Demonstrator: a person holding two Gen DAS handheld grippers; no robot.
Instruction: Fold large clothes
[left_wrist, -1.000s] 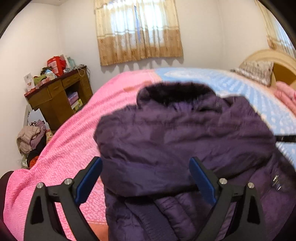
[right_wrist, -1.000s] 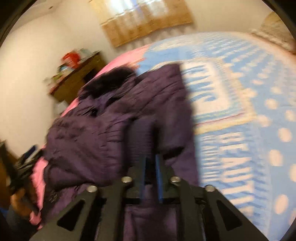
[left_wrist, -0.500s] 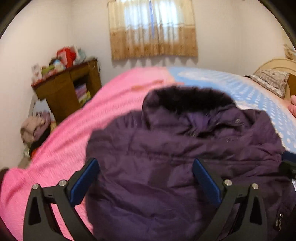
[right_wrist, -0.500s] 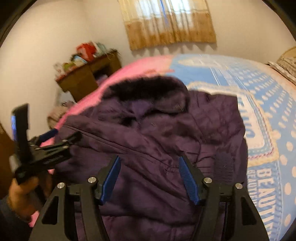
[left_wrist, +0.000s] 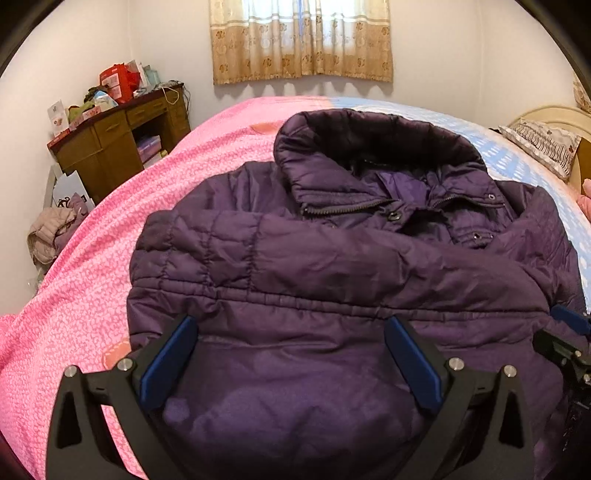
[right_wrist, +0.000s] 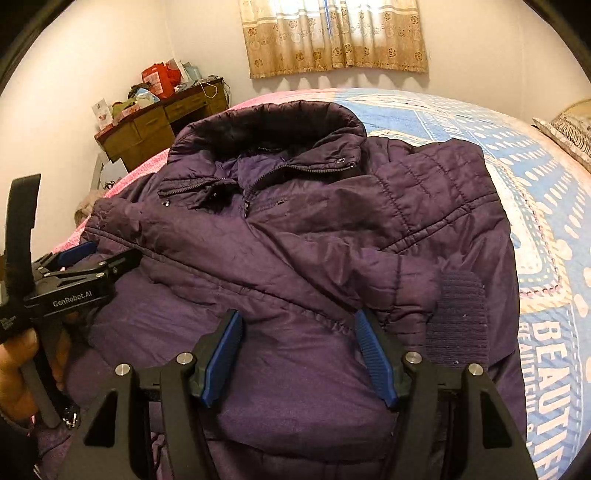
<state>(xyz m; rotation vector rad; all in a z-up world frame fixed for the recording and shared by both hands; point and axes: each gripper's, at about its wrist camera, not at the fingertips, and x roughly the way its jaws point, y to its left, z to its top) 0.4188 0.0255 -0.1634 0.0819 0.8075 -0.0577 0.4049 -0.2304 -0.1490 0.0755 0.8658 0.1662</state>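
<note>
A dark purple quilted jacket lies front up on the bed, collar at the far end, both sleeves folded across its chest. It also fills the right wrist view, where a ribbed cuff lies at the right. My left gripper is open and empty just above the jacket's lower part. My right gripper is open and empty over the jacket's lower middle. The left gripper also shows in the right wrist view, at the jacket's left edge.
The bed has a pink cover on the left and a blue patterned cover on the right. A wooden desk with clutter stands by the left wall, clothes piled below it. A pillow lies far right.
My right gripper let go of the sleeve, opened and drew back over the jacket's lower part. Both sleeves now lie folded across the chest. My left gripper stayed open and shifted over the jacket.
</note>
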